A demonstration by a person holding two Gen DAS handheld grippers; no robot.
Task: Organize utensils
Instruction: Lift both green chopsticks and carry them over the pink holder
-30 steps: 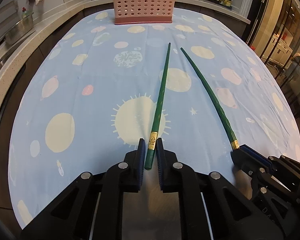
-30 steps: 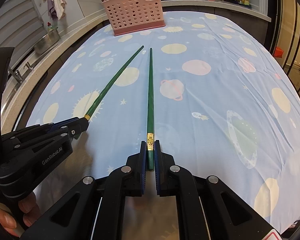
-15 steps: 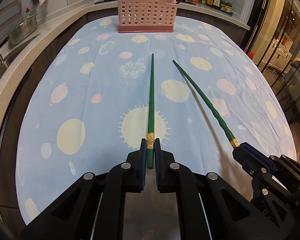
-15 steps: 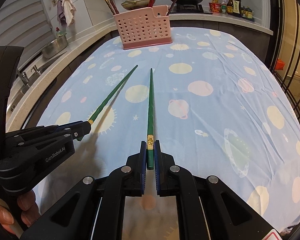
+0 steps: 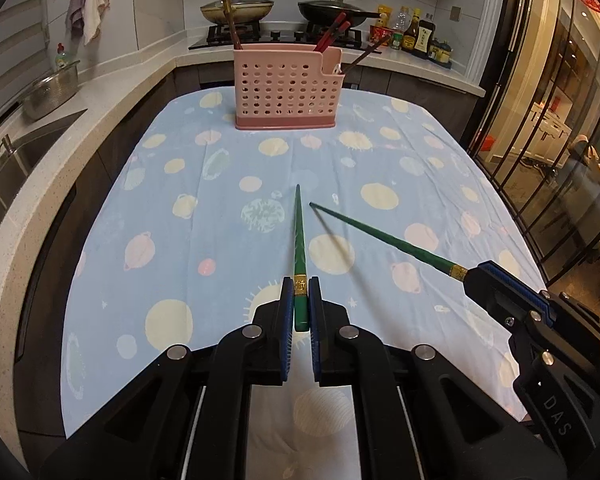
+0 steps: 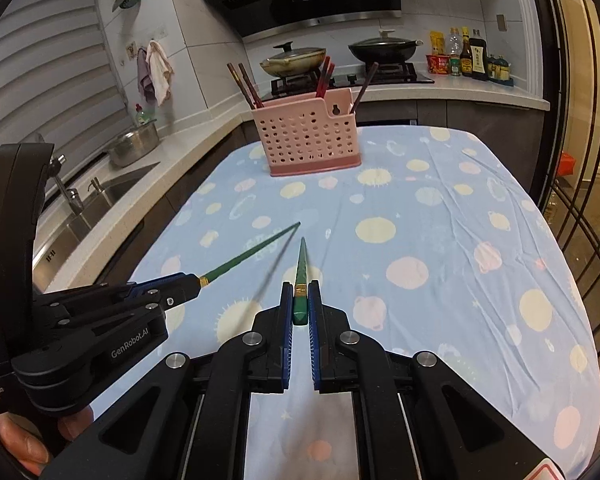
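Green chopsticks, tapered with gold bands near the thick ends: our left gripper (image 5: 301,308) clamps one chopstick (image 5: 299,248), our right gripper (image 6: 300,304) the other chopstick (image 6: 301,276), above the planet-print tablecloth (image 5: 180,240).

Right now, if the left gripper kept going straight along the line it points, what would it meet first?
Probably the tablecloth. The left gripper tilts downward, shut on a green chopstick whose tip leads, so that tip would likely touch cloth well short of the pink utensil holder. Depth is hard to judge.
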